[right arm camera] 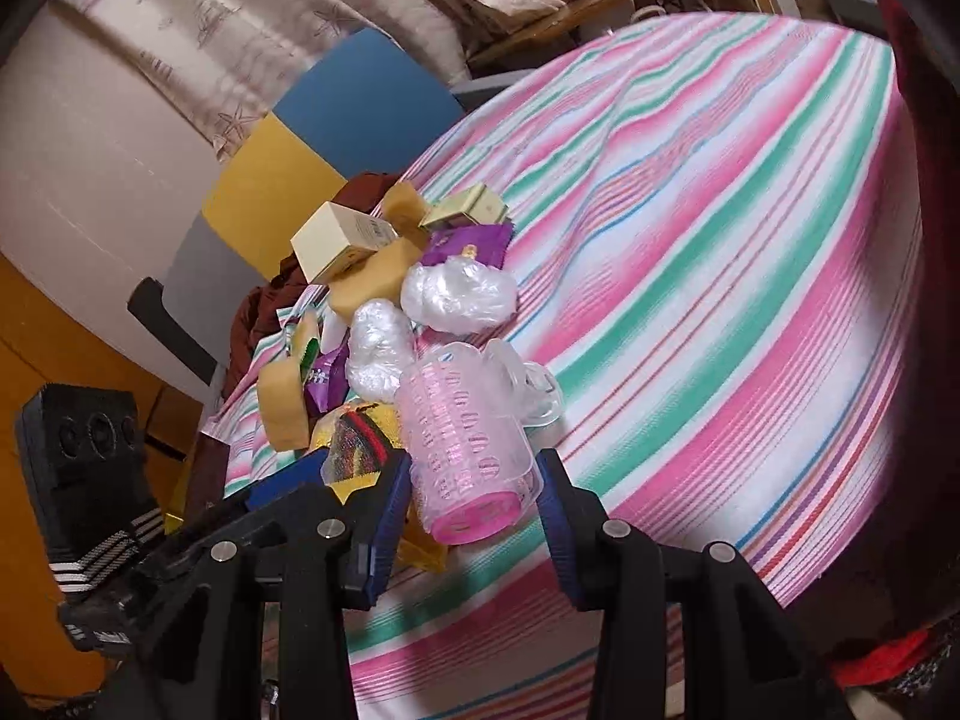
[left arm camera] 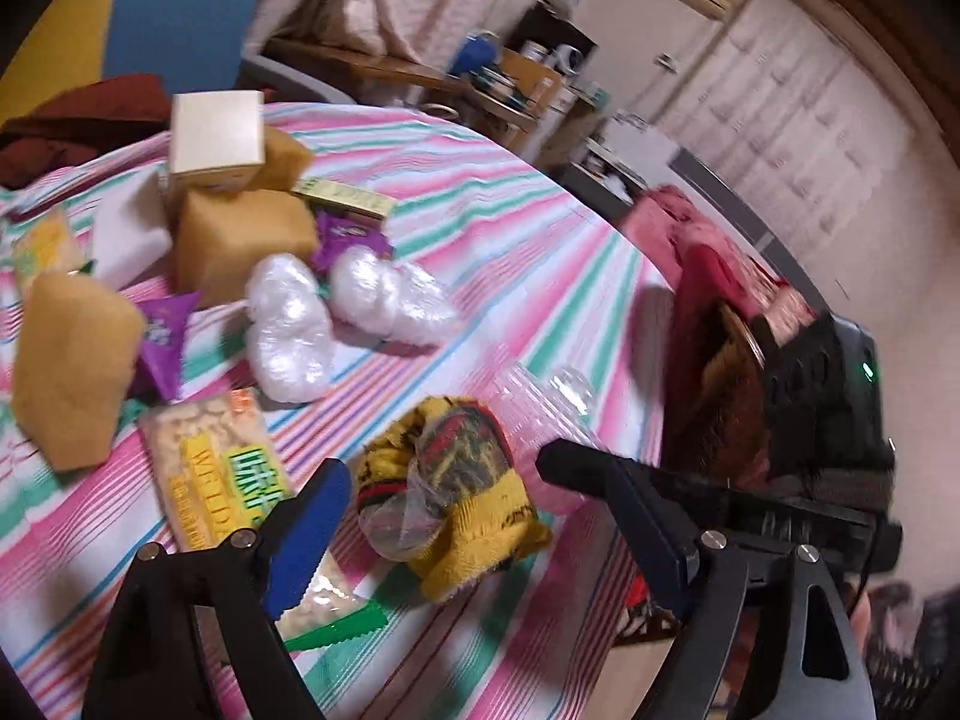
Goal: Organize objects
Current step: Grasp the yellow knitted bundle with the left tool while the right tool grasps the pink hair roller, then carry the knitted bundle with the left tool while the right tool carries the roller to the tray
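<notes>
Striped tablecloth (right arm camera: pixel 720 240): clutter heap; right fingers (right arm camera: pixel 477 501) clamp clear cup (right arm camera: pixel 462 450), left fingers (left arm camera: pixel 441 480) spread around yellow bundle (left arm camera: pixel 456 480).

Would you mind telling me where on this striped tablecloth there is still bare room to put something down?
The widest bare stretch of the striped tablecloth runs from the clear plastic cup and the white plastic bags out to the far edge. It is crowded on the other side: sponges, purple packets, cream box and yellow cloth bundle lie heaped together.
</notes>
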The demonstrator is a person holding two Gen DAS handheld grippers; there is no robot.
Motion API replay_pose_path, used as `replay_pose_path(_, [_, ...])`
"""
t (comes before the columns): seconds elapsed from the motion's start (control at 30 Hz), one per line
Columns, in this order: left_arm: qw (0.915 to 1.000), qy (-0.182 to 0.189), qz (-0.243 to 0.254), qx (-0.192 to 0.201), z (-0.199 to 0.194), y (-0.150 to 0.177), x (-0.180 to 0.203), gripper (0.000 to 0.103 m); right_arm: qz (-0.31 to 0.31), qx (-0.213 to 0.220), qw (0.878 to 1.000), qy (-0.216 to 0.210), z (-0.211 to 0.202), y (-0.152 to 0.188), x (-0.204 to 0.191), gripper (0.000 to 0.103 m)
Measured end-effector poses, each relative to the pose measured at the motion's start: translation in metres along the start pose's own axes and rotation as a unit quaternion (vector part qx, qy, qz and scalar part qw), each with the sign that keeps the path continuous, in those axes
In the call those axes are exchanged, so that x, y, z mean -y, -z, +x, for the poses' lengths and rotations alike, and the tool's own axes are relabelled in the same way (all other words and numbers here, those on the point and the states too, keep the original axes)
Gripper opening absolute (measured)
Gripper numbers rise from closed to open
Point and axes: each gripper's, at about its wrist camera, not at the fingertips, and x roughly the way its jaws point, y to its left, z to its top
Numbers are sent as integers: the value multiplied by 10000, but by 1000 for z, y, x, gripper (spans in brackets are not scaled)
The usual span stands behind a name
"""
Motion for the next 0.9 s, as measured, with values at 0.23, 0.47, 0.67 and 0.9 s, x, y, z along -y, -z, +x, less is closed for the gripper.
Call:
replay_pose_path(0.23, [9920,-529,1068,-406,21,6,23,81,-74,-155,9998,-28,0,-4,1,42])
replay_pose_path(0.47, [9882,-821,1198,-488,30,10,15,45,-204,-62,9995,215,-4,-4,-5,42])
replay_pose_path(0.67, [9906,-796,1044,-390,13,17,10,36,-278,125,9985,456,-5,-5,-12,42])
replay_pose_path(0.9, [9929,-789,835,-297,-10,33,5,32,-563,566,9900,1164,-19,-14,-20,41])
